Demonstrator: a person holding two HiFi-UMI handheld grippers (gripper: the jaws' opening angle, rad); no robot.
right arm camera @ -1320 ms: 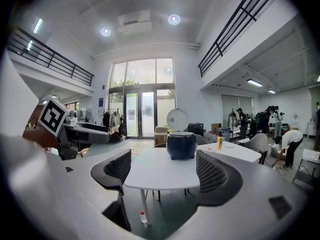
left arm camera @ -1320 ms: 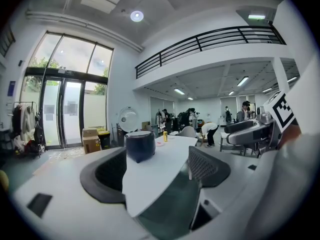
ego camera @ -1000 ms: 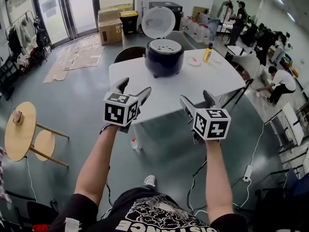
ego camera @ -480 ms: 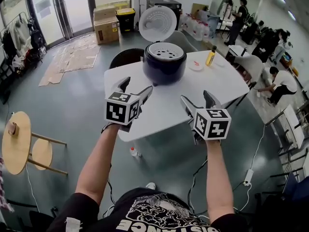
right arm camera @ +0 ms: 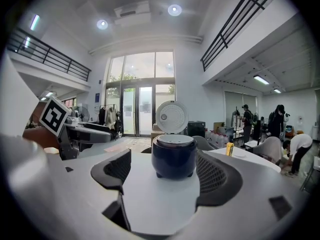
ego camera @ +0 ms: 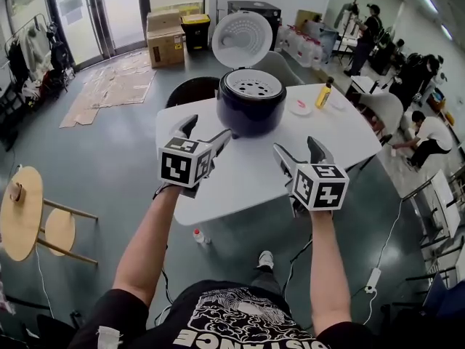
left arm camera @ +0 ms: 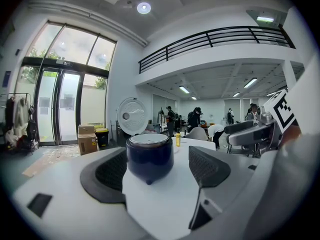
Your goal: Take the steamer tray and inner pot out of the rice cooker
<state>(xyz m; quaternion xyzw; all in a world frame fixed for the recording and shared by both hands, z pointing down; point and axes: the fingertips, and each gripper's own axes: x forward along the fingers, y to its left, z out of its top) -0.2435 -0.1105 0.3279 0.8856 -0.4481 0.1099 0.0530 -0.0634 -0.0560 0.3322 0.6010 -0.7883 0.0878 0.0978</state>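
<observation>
A dark blue rice cooker (ego camera: 251,105) stands on the white table (ego camera: 218,180), its round white lid (ego camera: 241,39) raised behind it. A white perforated steamer tray (ego camera: 251,83) sits in its mouth; the inner pot is hidden beneath. The cooker shows straight ahead of the jaws in the left gripper view (left arm camera: 149,157) and the right gripper view (right arm camera: 173,156). My left gripper (ego camera: 204,130) and right gripper (ego camera: 298,150) hover over the table's near part, both open and empty, short of the cooker.
A yellow bottle (ego camera: 323,94) and a small white plate (ego camera: 298,107) lie on the table's far right. A dark chair (ego camera: 190,90) stands behind the table. Cardboard boxes (ego camera: 165,37), a wooden stool (ego camera: 29,213) at left and people at right ring the area.
The view has closed in on the table: the cooker looks larger and nearer. Both grippers stay open, level with each other, now over the table's near edge.
</observation>
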